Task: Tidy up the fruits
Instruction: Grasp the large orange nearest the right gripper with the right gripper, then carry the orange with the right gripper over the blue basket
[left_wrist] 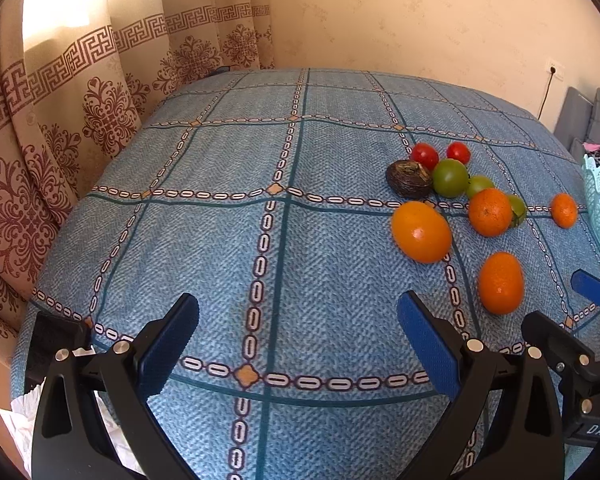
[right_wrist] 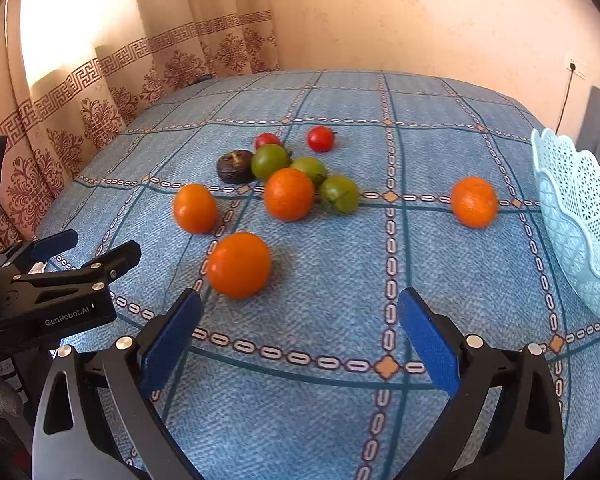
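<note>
Both the left gripper (left_wrist: 298, 340) and right gripper (right_wrist: 300, 336) spread wide, holding nothing, above the blue tablecloth (right_wrist: 300, 400); oranges (right_wrist: 239, 265), green and red fruits cluster left of the pale basket (right_wrist: 580, 216)

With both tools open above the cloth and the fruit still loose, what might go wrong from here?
1. The nearest orange is round on a soft cloth; a glancing close by the right tool may roll it away.
2. The green fruits touch an orange and the dark fruit; picking one may scatter the rest.
3. The left tool sits close beside the right; they may collide.
</note>
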`<state>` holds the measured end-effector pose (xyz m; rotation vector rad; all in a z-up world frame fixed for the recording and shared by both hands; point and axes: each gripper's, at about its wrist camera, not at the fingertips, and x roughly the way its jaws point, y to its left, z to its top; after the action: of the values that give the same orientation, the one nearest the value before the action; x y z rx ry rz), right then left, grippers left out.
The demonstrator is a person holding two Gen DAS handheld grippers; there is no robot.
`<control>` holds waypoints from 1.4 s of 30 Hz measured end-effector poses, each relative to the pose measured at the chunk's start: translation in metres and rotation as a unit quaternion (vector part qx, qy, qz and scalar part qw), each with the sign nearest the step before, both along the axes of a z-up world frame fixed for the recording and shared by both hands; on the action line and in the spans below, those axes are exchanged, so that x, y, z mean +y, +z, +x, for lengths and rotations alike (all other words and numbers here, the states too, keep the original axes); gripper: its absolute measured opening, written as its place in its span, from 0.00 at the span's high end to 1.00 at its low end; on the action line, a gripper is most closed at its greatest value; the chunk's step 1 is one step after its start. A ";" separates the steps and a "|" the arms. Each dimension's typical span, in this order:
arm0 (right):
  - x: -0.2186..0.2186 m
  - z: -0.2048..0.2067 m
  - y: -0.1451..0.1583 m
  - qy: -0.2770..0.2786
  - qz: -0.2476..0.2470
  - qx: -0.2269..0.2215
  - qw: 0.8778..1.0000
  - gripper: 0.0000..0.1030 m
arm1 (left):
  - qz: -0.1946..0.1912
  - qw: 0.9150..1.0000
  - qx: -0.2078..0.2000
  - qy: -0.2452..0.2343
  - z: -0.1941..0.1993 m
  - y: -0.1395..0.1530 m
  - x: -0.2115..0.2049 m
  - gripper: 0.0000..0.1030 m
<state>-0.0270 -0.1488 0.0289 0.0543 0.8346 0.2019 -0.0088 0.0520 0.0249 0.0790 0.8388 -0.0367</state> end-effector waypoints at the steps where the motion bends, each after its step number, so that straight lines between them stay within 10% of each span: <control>1: 0.005 0.003 0.000 0.006 -0.002 0.001 1.000 0.10 | -0.001 1.000 -0.001 0.004 0.000 0.001 0.003 0.05; 20: 0.029 0.024 -0.013 0.024 -0.006 0.022 0.999 0.61 | -0.011 1.000 0.000 0.020 0.012 0.006 0.015 0.05; 42: -0.036 -0.005 -0.005 -0.041 0.021 0.014 0.999 0.61 | -0.030 0.997 0.036 -0.068 0.042 -0.007 -0.061 0.18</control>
<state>-0.0319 -0.1845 0.0235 0.1315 0.8535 0.1412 0.0328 -0.0091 0.0184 0.0780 0.9018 -0.1933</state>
